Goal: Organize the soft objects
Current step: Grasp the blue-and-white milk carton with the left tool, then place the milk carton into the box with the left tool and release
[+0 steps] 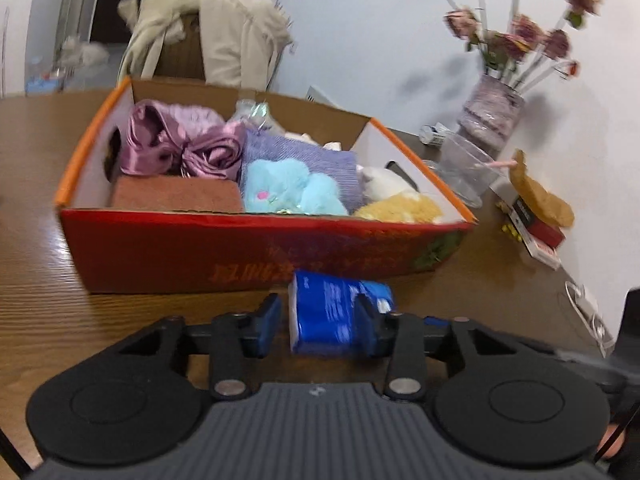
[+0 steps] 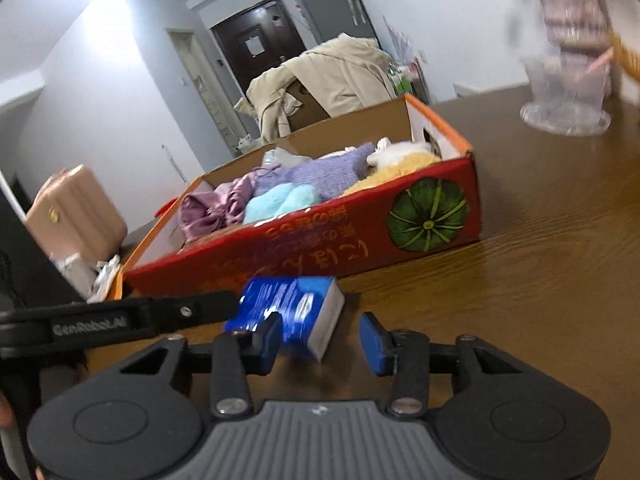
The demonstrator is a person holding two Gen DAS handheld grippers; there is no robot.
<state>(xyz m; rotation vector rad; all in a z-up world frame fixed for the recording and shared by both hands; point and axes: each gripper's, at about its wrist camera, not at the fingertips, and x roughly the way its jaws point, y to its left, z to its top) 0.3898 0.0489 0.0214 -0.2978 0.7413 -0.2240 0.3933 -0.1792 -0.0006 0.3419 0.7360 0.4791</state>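
A blue tissue pack (image 1: 328, 312) lies on the wooden table in front of a red cardboard box (image 1: 256, 252). My left gripper (image 1: 318, 320) is open with its fingers either side of the pack, not closed on it. The box holds soft things: a purple satin cloth (image 1: 180, 142), a lilac knit (image 1: 304, 160), a light blue plush (image 1: 288, 192), a brown sponge (image 1: 176, 196), a yellow plush (image 1: 400, 208). In the right wrist view my right gripper (image 2: 320, 340) is open and empty, just right of the pack (image 2: 288, 312); the box (image 2: 320, 240) lies beyond.
A vase of dried roses (image 1: 492, 116), a clear plastic cup (image 1: 468, 168) and a red packet under brown paper (image 1: 540, 216) stand at the table's right by the wall. A chair draped with a beige coat (image 1: 208, 40) stands behind the box. The left gripper's arm (image 2: 120, 316) reaches in from the left.
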